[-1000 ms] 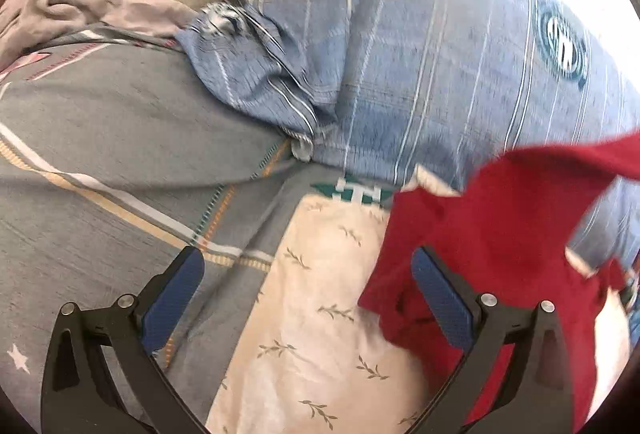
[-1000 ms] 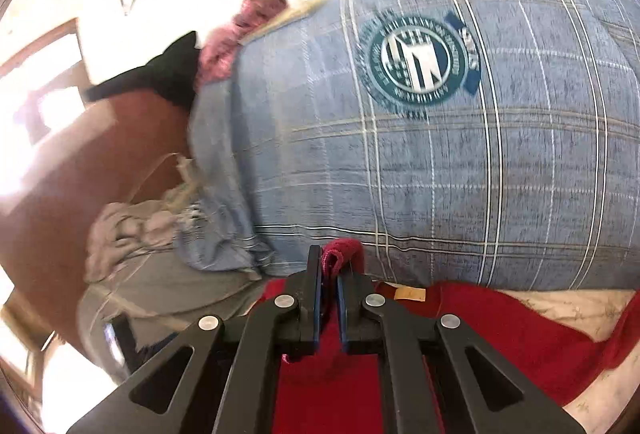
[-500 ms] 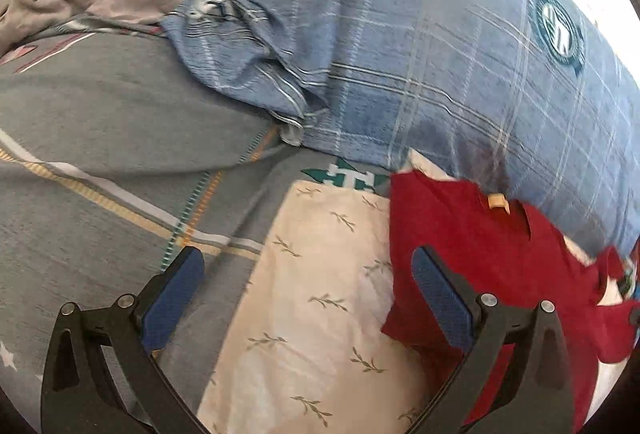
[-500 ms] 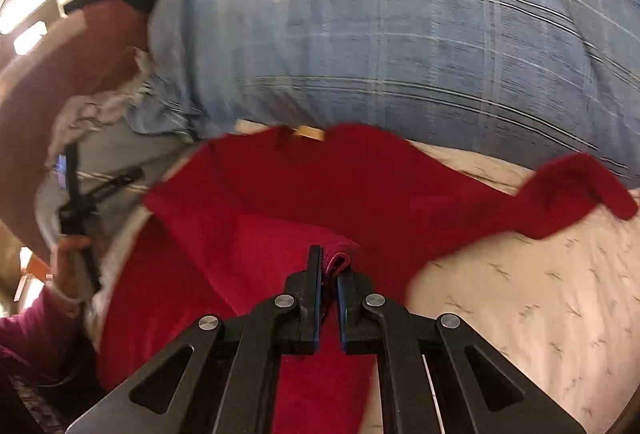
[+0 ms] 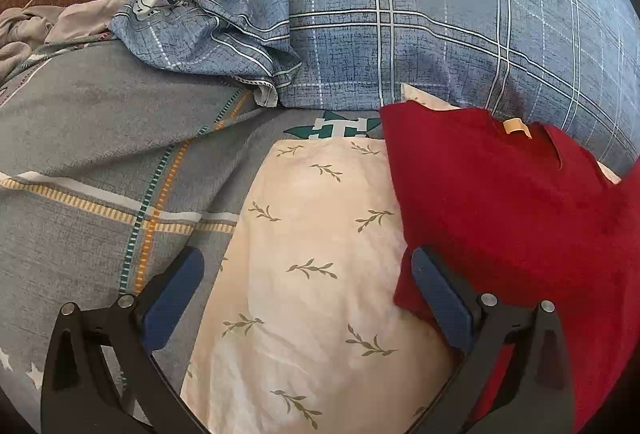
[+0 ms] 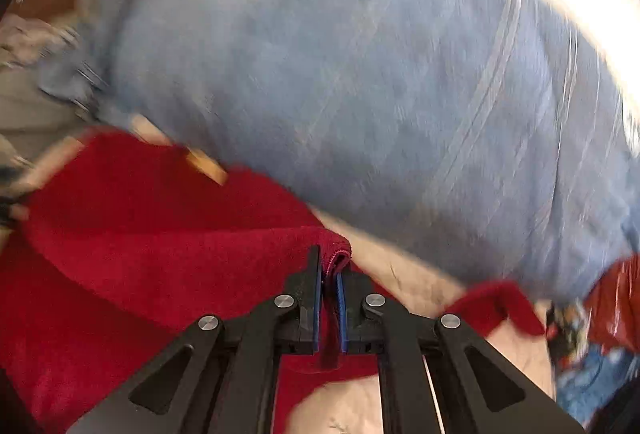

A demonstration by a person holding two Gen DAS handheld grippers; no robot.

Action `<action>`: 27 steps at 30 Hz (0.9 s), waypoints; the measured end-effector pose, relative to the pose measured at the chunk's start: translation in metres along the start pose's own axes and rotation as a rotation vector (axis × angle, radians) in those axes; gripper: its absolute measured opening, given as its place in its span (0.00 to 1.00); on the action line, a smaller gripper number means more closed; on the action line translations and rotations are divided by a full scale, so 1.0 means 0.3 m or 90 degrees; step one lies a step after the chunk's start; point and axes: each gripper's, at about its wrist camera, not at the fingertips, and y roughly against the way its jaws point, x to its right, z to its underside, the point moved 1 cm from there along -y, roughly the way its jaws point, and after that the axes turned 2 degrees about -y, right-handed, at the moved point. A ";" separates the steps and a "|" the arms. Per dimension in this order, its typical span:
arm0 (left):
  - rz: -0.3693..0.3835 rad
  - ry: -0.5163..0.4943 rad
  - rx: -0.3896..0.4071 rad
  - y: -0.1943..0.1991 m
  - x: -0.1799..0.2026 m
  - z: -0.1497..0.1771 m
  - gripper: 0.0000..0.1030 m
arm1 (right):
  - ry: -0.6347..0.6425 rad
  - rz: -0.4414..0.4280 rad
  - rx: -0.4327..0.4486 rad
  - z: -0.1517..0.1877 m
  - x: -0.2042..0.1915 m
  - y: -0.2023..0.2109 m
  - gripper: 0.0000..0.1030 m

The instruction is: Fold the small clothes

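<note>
We've got the right gripper (image 6: 329,274) pinched tight on a fold of the red garment (image 5: 500,202); left gripper (image 5: 306,298) spread wide w/ nothing between. Garment lies on the cream leaf-print cloth (image 5: 320,234), its collar by the blue plaid pillow (image 5: 420,14) behind.

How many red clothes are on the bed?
1: a red shirt lies on the cream leaf-print cloth, against the blue plaid pillow; the right tool pinches its edge. Others may be hidden.
</note>
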 end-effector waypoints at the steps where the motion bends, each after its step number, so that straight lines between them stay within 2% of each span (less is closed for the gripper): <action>1: 0.001 0.003 0.001 0.001 -0.002 -0.001 1.00 | -0.036 -0.016 -0.060 0.039 0.026 -0.084 0.06; 2: 0.002 0.005 0.001 0.003 -0.004 -0.002 1.00 | -0.062 -0.025 -0.102 0.062 0.040 -0.127 0.14; 4: 0.000 0.007 -0.005 0.002 -0.007 -0.002 1.00 | -0.108 -0.019 -0.144 0.093 0.071 -0.160 0.22; 6: -0.008 0.010 -0.017 -0.002 -0.010 -0.003 1.00 | -0.133 -0.003 -0.113 0.080 0.089 -0.109 0.33; 7: -0.011 0.011 -0.022 -0.005 -0.011 -0.001 1.00 | -0.147 -0.011 -0.091 0.061 0.092 -0.073 0.45; 8: -0.013 0.012 -0.024 -0.006 -0.012 0.000 1.00 | -0.167 -0.043 -0.061 0.032 0.088 -0.033 0.51; 9: -0.014 0.012 -0.024 -0.007 -0.011 0.001 1.00 | -0.187 -0.090 -0.032 -0.001 0.071 0.000 0.53; 10: -0.018 0.010 -0.025 -0.008 -0.010 0.002 1.00 | -0.200 -0.149 -0.012 -0.032 0.043 0.022 0.55; 11: -0.022 0.006 -0.025 -0.009 -0.006 0.003 1.00 | -0.198 -0.236 -0.012 -0.077 -0.024 0.021 0.55; 12: -0.026 0.003 -0.025 -0.012 -0.004 0.003 1.00 | -0.189 -0.278 -0.019 -0.100 -0.068 0.013 0.55; 14: -0.035 -0.002 -0.029 -0.020 -0.004 0.005 1.00 | -0.138 -0.366 -0.035 -0.165 -0.242 -0.023 0.54; 19: -0.035 0.008 -0.048 -0.047 -0.027 0.001 1.00 | -0.013 -0.426 -0.055 -0.252 -0.603 -0.126 0.52; 21: -0.029 0.018 -0.052 -0.050 -0.038 -0.001 1.00 | 0.019 -0.407 -0.070 -0.260 -0.668 -0.171 0.45; 22: -0.026 0.021 -0.051 -0.048 -0.042 -0.004 1.00 | 0.039 -0.392 -0.080 -0.257 -0.699 -0.198 0.24; 23: -0.024 0.025 -0.046 -0.043 -0.045 -0.007 1.00 | 0.065 -0.375 -0.089 -0.253 -0.731 -0.220 0.07; 25: -0.018 0.035 -0.034 -0.030 -0.049 -0.014 1.00 | 0.074 -0.360 -0.084 -0.243 -0.746 -0.212 0.06; 27: 0.000 0.053 -0.011 -0.010 -0.056 -0.025 1.00 | 0.067 -0.349 -0.056 -0.274 -0.755 -0.191 0.06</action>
